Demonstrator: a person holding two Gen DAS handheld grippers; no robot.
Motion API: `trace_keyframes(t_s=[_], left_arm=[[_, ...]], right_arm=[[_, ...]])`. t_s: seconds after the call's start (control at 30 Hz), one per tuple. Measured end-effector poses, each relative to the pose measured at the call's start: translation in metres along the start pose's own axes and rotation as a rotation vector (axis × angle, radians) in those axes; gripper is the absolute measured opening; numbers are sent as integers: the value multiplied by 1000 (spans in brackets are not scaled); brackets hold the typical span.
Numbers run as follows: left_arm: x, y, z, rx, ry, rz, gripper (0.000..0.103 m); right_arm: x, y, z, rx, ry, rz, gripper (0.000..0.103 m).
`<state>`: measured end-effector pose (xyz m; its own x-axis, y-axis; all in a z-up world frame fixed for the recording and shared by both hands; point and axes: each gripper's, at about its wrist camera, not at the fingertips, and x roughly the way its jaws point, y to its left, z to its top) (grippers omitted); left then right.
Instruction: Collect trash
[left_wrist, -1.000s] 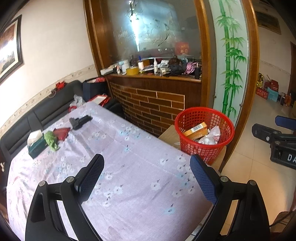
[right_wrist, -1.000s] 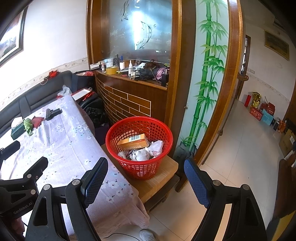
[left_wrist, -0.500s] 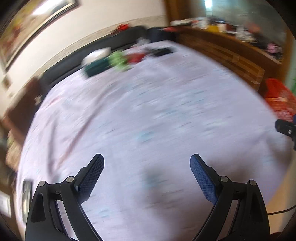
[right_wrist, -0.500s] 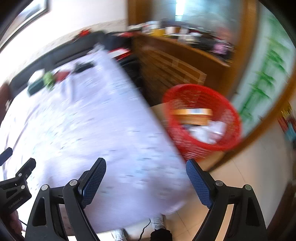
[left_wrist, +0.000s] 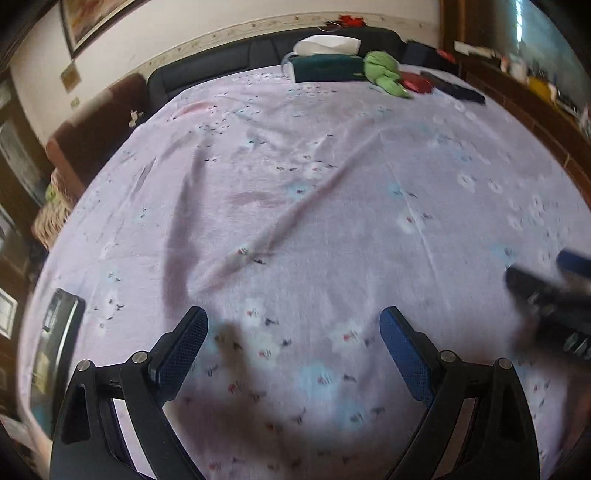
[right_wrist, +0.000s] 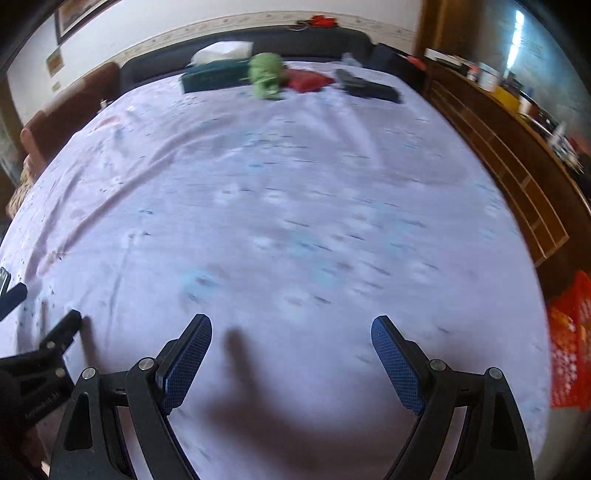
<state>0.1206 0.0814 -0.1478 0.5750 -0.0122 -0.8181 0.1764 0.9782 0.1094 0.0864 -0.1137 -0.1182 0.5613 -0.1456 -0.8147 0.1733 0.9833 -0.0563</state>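
Observation:
My left gripper (left_wrist: 293, 334) is open and empty, low over the near part of a table with a lilac flowered cloth (left_wrist: 314, 206). My right gripper (right_wrist: 291, 341) is open and empty over the same cloth (right_wrist: 280, 206); it also shows blurred at the right edge of the left wrist view (left_wrist: 550, 291). At the far end lie a crumpled green item (left_wrist: 384, 72) (right_wrist: 266, 75), a red item (left_wrist: 417, 82) (right_wrist: 307, 80), a dark flat object (left_wrist: 452, 88) (right_wrist: 369, 88) and a dark green tissue box (left_wrist: 325, 66) (right_wrist: 214, 75). The red trash basket (right_wrist: 570, 339) is at the right edge.
A dark sofa (left_wrist: 229, 62) runs along the wall behind the table. A wooden brick-pattern counter (right_wrist: 517, 158) stands along the right side. A dark flat device (left_wrist: 55, 332) lies on the cloth's near left edge. The left gripper's body shows at the lower left (right_wrist: 40, 358).
Both grippers have swung left from the basket and dropped low over the tablecloth. The basket has gone from centre view to the right wrist view's right edge. Both stay open.

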Motion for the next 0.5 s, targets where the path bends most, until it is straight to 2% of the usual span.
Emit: trace_keyframes(t_s=[0.07, 0.13, 0.2, 0.5], left_arm=[[2, 4, 0, -18, -1, -23, 96], [8, 9, 4, -42, 7, -40, 100], [19, 11, 12, -75, 29, -71, 103], [28, 12, 23, -90, 37, -75, 103]], right_arm=[[10, 12, 2, 1, 9, 3, 94], [13, 14, 2, 26, -10, 7, 103], [14, 16, 2, 38, -34, 3, 103], [18, 18, 7, 41, -43, 7, 103]])
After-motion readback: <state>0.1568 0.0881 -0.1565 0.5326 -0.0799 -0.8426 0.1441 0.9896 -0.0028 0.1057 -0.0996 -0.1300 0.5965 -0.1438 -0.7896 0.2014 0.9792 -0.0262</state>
